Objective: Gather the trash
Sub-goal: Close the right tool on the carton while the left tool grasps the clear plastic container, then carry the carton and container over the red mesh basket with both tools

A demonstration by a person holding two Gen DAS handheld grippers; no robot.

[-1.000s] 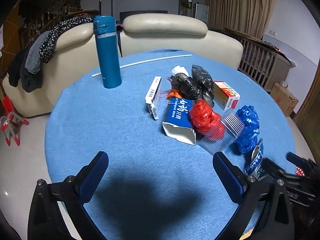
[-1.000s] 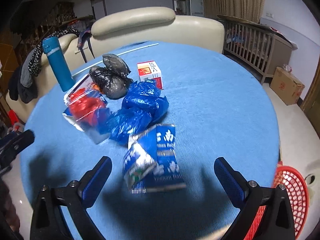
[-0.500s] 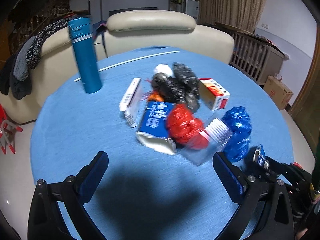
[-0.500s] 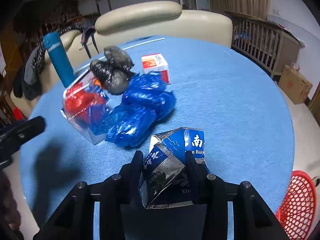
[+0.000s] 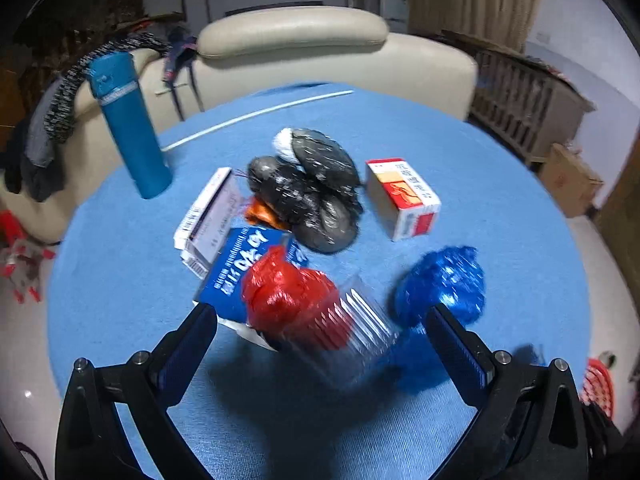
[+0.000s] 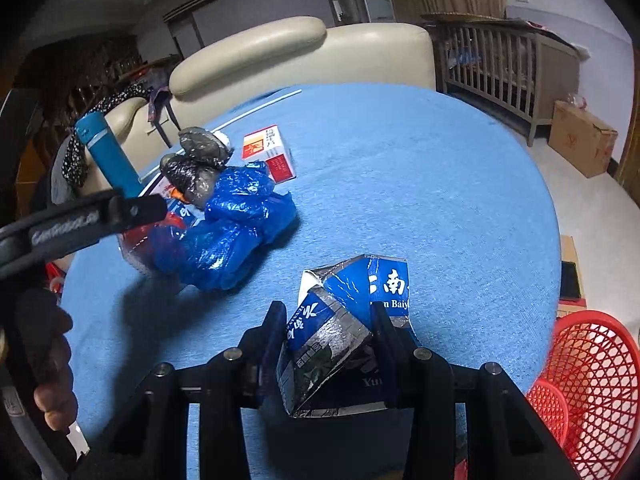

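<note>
My right gripper (image 6: pixel 328 320) is shut on a crushed blue and silver carton (image 6: pixel 360 300), held just above the blue table (image 6: pixel 440 200). My left gripper (image 5: pixel 322 320) is open. Its fingers straddle a red bag (image 5: pixel 288 292) that sits in a clear ribbed plastic container (image 5: pixel 356 340), without touching either. Around these lie a blue box (image 5: pixel 236 264), black bags (image 5: pixel 312 192), a red and white box (image 5: pixel 404 196), a white box (image 5: pixel 208 216) and a crumpled blue bag (image 5: pixel 440 288). In the right wrist view, one left finger (image 6: pixel 136 210) reaches over the pile.
A red mesh basket (image 6: pixel 588 364) stands on the floor by the table's right edge. A tall teal bottle (image 5: pixel 128 128) stands upright at the back left of the table, near a white rod (image 5: pixel 260 114). A cream sofa (image 5: pixel 300 48) stands behind the table.
My right gripper closed on the blue and silver carton and lifted its near end. My left gripper moved forward and to the right, so the red bag and clear container now lie between its fingers.
</note>
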